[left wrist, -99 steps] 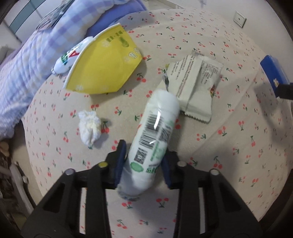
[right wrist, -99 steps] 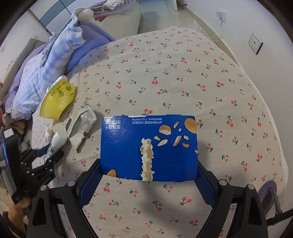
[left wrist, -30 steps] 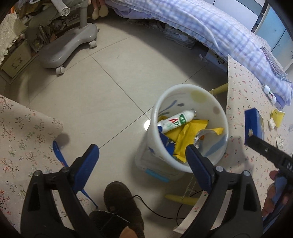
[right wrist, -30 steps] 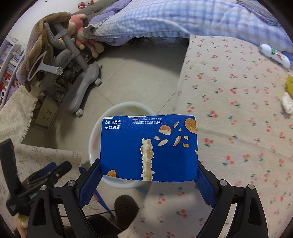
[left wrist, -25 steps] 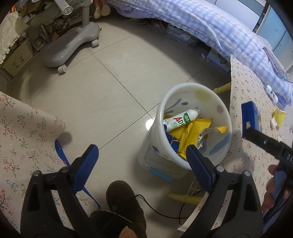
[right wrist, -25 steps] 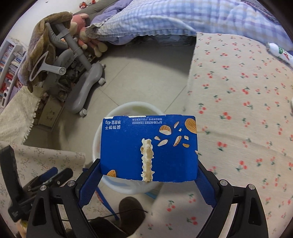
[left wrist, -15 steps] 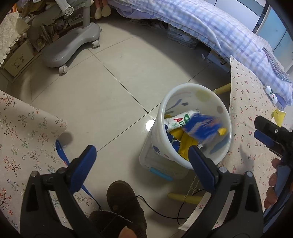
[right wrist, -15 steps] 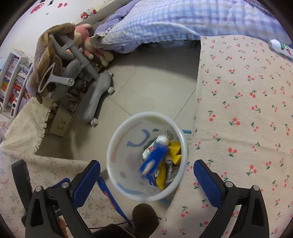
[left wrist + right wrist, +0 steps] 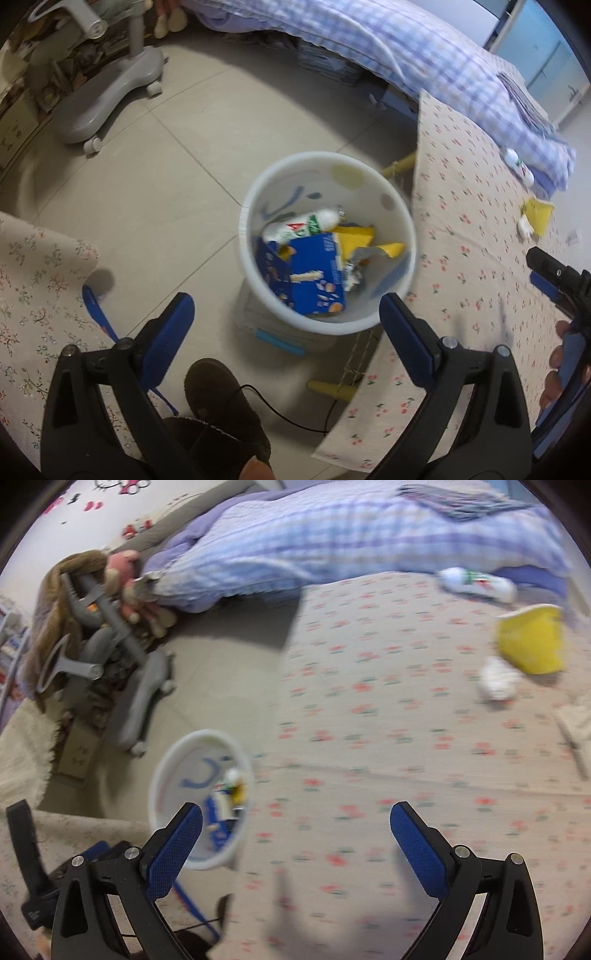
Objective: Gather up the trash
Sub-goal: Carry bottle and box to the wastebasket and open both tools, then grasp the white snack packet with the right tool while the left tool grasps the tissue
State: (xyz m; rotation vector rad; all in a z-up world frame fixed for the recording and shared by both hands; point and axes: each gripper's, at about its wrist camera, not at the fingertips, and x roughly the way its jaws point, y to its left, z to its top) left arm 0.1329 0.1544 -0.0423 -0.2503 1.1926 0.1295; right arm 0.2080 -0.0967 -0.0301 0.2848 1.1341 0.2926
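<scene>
While the left wrist cam looks straight down into the white bin (image 9: 402,236) on the tiled floor, the right wrist cam catches it only at an angle, lower left, blurred. Left view shows the contents clearly: blue snack box (image 9: 314,277) on top, white bottle (image 9: 303,227) behind it, yellow wrapper (image 9: 356,236) & a crumpled silver one beside. Left gripper (image 9: 284,325) hovers above the bin w/ jaws spread wide, nothing between them. Right gripper (image 9: 295,834) is also gaping, empty, over the cherry-print tablecloth (image 9: 406,738). Only the right view gives the leftover trash up close – yellow packet (image 9: 532,642), crumpled tissue (image 9: 496,683), another white bottle (image 9: 476,581) by the checked blanket (image 9: 332,539). Grey chair base (image 9: 110,92) stands well apart from the bin – a dark slipper (image 9: 218,398) sits just below it
</scene>
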